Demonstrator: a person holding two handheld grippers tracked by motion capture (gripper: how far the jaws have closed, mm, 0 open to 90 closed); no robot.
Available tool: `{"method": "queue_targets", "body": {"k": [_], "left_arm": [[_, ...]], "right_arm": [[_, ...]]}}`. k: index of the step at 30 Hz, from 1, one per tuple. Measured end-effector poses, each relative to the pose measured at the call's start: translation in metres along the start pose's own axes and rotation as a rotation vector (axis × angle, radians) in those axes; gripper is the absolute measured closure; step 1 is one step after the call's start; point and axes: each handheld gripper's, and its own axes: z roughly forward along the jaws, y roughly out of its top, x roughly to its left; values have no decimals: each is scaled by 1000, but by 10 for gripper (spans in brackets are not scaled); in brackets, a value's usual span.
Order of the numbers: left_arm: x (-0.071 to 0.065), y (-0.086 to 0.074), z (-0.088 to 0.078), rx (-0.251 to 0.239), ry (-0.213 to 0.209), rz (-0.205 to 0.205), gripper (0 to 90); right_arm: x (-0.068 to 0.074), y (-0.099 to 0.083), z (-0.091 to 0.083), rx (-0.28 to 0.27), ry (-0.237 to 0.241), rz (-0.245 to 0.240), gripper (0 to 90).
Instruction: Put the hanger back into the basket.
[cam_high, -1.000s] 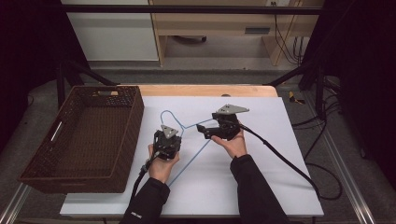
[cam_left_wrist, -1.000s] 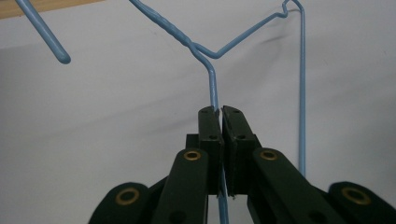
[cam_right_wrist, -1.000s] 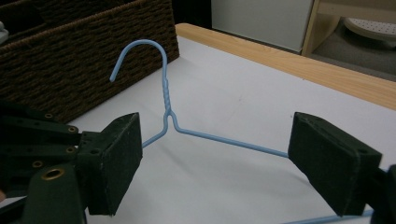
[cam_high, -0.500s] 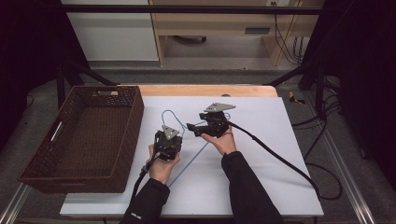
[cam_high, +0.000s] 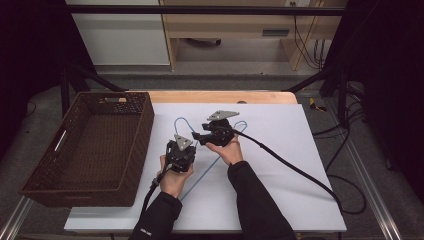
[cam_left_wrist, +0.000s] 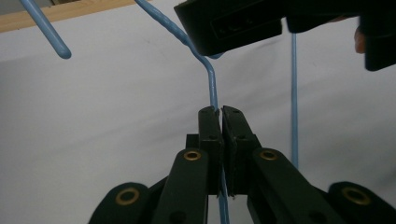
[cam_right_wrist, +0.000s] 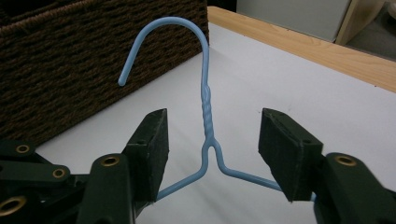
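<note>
A blue wire hanger (cam_high: 177, 121) lies on the white table sheet (cam_high: 285, 150). My left gripper (cam_high: 181, 149) is shut on one of its wire arms; in the left gripper view the jaws (cam_left_wrist: 220, 109) pinch the blue wire (cam_left_wrist: 213, 86). My right gripper (cam_high: 196, 136) comes in from the right, just past the left one. Its jaws (cam_right_wrist: 212, 135) have just been closing and stand either side of the hanger's twisted neck (cam_right_wrist: 207, 109), pads still clear of it. The hook (cam_right_wrist: 163, 25) curves up beyond them.
A dark wicker basket (cam_high: 146, 125) stands at the table's left, close to the hook, and shows as a woven wall (cam_right_wrist: 70, 60) in the right gripper view. A wooden strip (cam_high: 225, 96) edges the far side. The right gripper's cable (cam_high: 300, 170) trails to the right.
The right gripper has moved left across the table to the hanger's neck, close to the left gripper. The left gripper and hanger have stayed put.
</note>
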Motion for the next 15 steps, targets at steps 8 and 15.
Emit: {"method": "queue_targets", "body": {"k": [8,15], "left_arm": [[0,0,0,-11,5,6,872],[-1,0,-1,-13,2,7,872]], "right_arm": [[2,0,7,18,1,-15,543],[5,1,10,20,8,-15,616]]}}
